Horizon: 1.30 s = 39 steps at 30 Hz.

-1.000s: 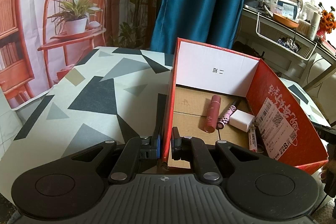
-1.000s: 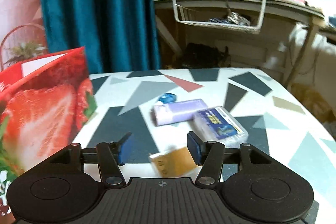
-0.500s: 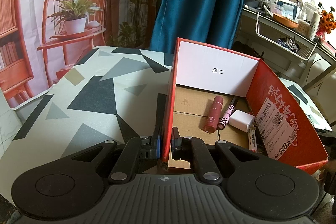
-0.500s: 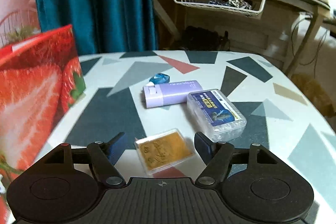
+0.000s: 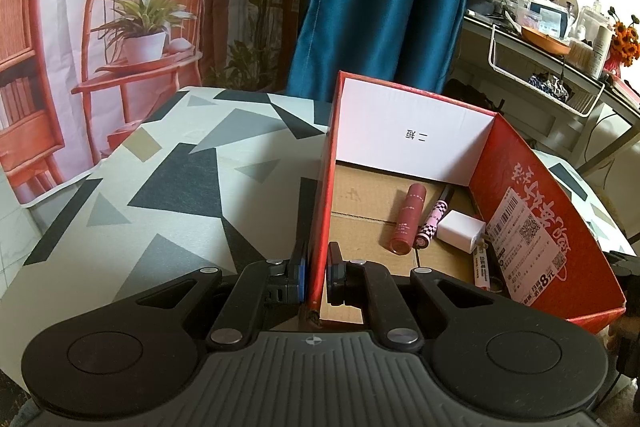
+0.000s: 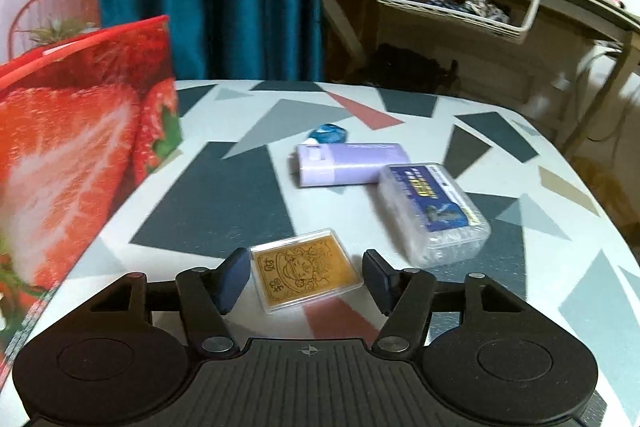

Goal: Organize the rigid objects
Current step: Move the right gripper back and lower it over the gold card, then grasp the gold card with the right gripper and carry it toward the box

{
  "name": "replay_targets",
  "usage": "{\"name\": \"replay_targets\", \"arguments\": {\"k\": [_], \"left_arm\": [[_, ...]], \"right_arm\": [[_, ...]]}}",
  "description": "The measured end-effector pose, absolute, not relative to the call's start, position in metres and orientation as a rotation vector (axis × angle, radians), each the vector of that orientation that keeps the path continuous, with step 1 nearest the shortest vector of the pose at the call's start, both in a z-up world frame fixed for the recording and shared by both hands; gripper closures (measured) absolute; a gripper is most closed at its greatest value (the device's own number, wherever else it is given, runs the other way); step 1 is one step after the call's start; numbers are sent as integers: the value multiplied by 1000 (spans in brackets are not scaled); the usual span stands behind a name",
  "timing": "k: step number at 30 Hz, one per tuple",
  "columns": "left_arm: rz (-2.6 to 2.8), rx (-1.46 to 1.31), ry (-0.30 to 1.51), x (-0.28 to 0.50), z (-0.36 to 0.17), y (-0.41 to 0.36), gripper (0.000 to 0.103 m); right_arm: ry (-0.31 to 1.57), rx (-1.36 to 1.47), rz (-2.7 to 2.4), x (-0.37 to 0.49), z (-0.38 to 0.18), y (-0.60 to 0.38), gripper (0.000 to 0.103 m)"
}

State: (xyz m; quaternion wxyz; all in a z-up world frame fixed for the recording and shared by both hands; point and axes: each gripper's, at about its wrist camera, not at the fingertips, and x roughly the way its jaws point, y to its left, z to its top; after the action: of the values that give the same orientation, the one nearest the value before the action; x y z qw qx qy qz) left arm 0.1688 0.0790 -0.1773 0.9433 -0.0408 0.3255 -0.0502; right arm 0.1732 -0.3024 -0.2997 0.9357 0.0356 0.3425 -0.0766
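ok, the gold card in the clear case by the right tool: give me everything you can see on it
The gold card case is a flat rectangular clear plastic shell with rounded corners around a gold plate embossed with a cartoon-like figure and characters. It lies flat, face up, on the patterned tablecloth, slightly rotated, between the fingers of the open right tool. Neither pad clearly touches it. It sits apart from the clear box with the blue label and the lilac container.

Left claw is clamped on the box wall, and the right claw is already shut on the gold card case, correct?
Not quite. The right claw is open, its fingers either side of the gold card case, which lies on the table, as the right wrist view shows. The left claw does clamp the box wall.
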Motion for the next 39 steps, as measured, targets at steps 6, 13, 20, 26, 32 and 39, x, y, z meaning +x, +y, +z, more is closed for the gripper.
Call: {"name": "replay_targets", "arguments": {"k": [6,13,20,26,32,39], "left_arm": [[-101,-85,663,168,-178,79,93],[-100,-85,661,168,-178,79,93],[-101,-85,661,168,-178,79,93],[-103,-90,662,168,-177,78,93],[-103,-95,663,169,-177,79,93],[-104,-97,662,169,-177,79,93]], "right_arm": [[690,5,-76,173,-299,-289,45],[701,66,-50,175,-300,-298,41],[668,2,-79,170,-297,-289,48],[620,-5,-90,166,-288,-288,48],[587,152,-55,167,-274,-291,48],[452,273,-13,171,-231,-294,48]]}}
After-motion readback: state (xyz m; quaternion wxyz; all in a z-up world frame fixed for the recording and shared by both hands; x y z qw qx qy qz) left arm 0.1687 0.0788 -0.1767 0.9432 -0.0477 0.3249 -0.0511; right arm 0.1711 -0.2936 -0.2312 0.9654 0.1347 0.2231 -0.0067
